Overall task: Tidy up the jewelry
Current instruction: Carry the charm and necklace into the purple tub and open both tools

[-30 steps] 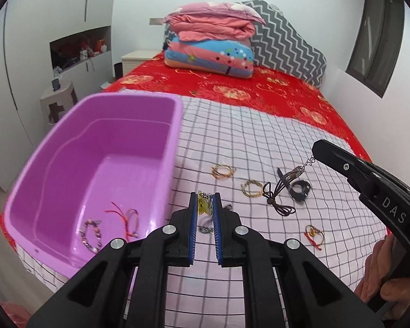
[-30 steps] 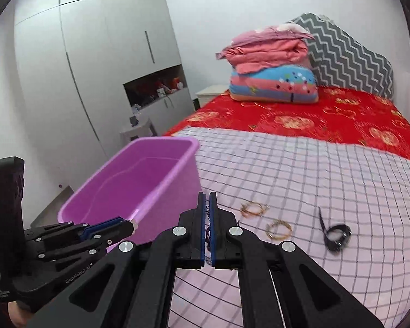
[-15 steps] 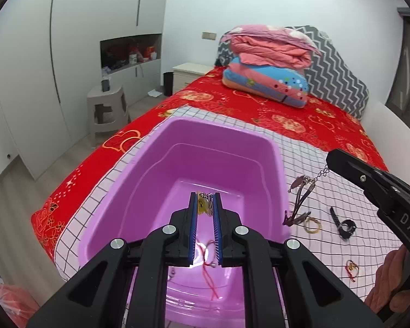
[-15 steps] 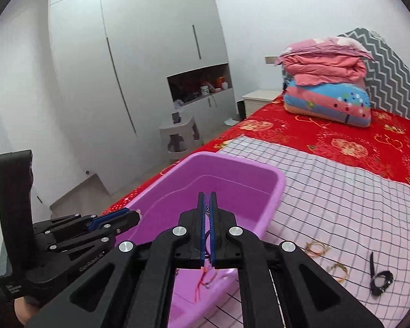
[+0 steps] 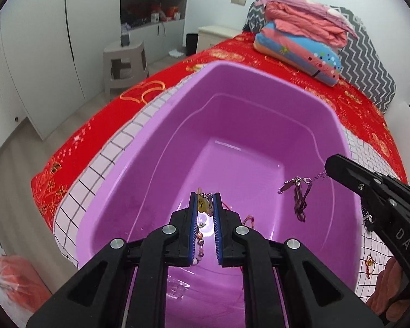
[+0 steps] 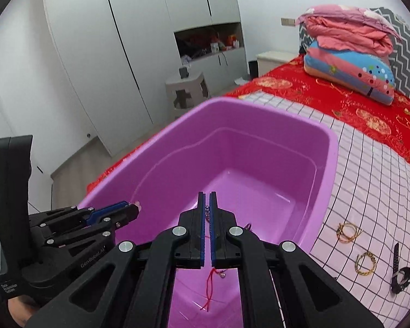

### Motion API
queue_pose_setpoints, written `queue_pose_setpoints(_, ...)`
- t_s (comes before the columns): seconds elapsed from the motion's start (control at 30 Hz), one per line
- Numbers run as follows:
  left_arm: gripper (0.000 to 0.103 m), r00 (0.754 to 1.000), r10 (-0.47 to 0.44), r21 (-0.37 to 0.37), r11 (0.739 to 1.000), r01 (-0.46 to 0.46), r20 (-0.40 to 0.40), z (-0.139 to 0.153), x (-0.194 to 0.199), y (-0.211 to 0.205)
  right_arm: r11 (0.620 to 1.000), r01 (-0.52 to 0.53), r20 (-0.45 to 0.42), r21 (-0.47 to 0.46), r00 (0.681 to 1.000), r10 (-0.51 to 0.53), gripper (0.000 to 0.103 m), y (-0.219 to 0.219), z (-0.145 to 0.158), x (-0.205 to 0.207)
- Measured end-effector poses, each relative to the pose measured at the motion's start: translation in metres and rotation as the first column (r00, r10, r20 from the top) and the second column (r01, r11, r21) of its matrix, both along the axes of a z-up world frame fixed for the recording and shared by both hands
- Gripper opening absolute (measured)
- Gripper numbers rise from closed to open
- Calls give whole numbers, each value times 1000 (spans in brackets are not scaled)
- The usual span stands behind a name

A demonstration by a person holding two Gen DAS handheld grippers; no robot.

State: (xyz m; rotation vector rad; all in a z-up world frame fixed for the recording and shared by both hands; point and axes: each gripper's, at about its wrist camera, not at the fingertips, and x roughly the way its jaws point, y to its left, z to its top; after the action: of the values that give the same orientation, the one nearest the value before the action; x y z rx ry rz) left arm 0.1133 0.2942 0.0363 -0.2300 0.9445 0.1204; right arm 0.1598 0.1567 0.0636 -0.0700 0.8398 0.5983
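tub: glossy smooth plastic; gripper: matt black plastic; chain: metal

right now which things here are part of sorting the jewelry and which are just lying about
Job: purple tub; charm bracelet in left gripper; chain necklace in right gripper; gold bangles; black watch.

Lying about: folded quilts; grey stool.

Bed: purple tub, 2 gold bracelets, watch, folded quilts.

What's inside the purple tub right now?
On the floor of the purple tub lies a red string bracelet. The left gripper and right gripper cover the rest of the near floor.
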Motion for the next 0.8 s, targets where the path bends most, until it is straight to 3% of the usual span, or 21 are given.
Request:
queue_pose_setpoints(0.13, 12, 999, -8, -14, 1000, 8, -42, -11, 5, -2, 999, 4, -65, -33, 998, -6, 3, 2, -17, 8)
queue_pose_setpoints(0.3, 15, 998, -4, 7, 1000, 4, -66, -13, 10, -3, 998, 9, -84, -67, 996, -15, 3, 4, -25, 11)
queue_pose_setpoints(0.37, 28, 998, 6, 24, 1000, -4, -68, -12, 9, -3, 997, 17, -77, -77, 997, -23, 8, 3, -24, 10)
queue_pose_setpoints(0.43, 73, 998, 27, 47, 999, -24, -53, -7, 7, -2, 996, 25, -68, -84, 997, -31, 35, 0, -23, 10)
queue_pose_setpoints(0.53, 90, 998, 56, 69, 996, -55, -16, 3, 1, 1, 996, 37, -37, -82, 999, -40, 40, -5, -17, 6)
queue_pose_setpoints(0.8, 93, 994, 97, 69, 993, -94, -52, 1, -6, 8, 995, 38, -30, -94, 999, -41, 42, -12, -16, -1)
